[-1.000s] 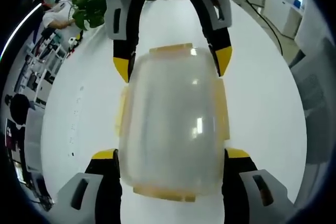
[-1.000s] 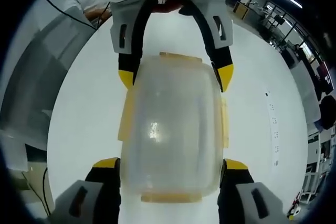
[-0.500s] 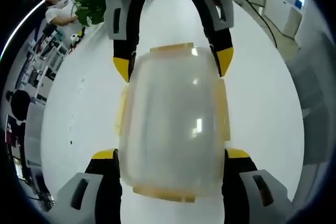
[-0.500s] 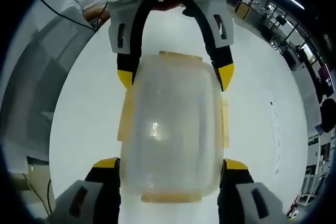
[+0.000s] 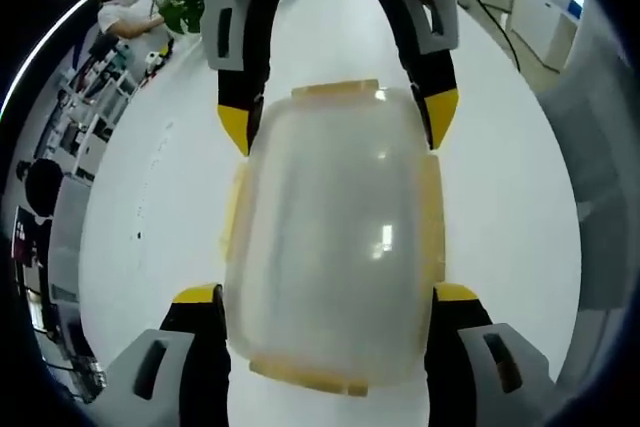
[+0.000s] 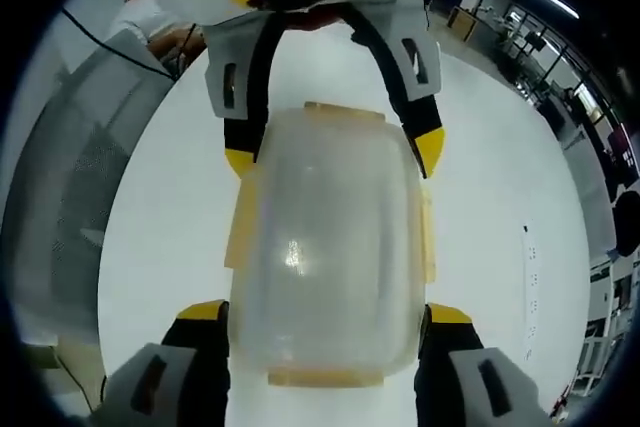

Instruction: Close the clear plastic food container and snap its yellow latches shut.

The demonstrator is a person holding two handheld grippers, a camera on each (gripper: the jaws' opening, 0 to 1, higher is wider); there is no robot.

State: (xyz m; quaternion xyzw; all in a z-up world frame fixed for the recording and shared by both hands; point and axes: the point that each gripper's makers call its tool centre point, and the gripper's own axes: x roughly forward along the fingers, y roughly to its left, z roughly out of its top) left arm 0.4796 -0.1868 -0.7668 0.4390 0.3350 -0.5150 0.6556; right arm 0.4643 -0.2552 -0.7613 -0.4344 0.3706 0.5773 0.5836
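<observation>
The clear plastic food container [image 5: 330, 237] sits at the centre of the left gripper view, on a white table [image 5: 510, 197], its cloudy lid on top. Nothing can be made out inside through the frosted plastic. Yellow latches [image 5: 432, 212] run along its rim at 12, 3, 6 and 9 o'clock; whether they are snapped down cannot be told.

The left gripper [image 5: 325, 297] straddles the near end of the box, its yellow-tipped jaws spread wide and pressed to the container's sides at 5 and 7 o'clock. The right gripper [image 5: 338, 117] comes in from 12 o'clock and grips the far end the same way.

In the right gripper view the container [image 6: 325, 247] again lies at the centre, with the right gripper [image 6: 325, 317] holding its near end, jaws wide, and the left gripper [image 6: 333, 152] clasping the far end at 12 o'clock.

The bare white table [image 6: 500, 197] spreads around the box toward 3 and 9 o'clock, leaving open room. At 10 o'clock in the left gripper view stand a green plant [image 5: 183, 2] and shelving [image 5: 95, 107]; a grey mesh panel [image 6: 60, 197] rises at 9 o'clock in the right gripper view.
</observation>
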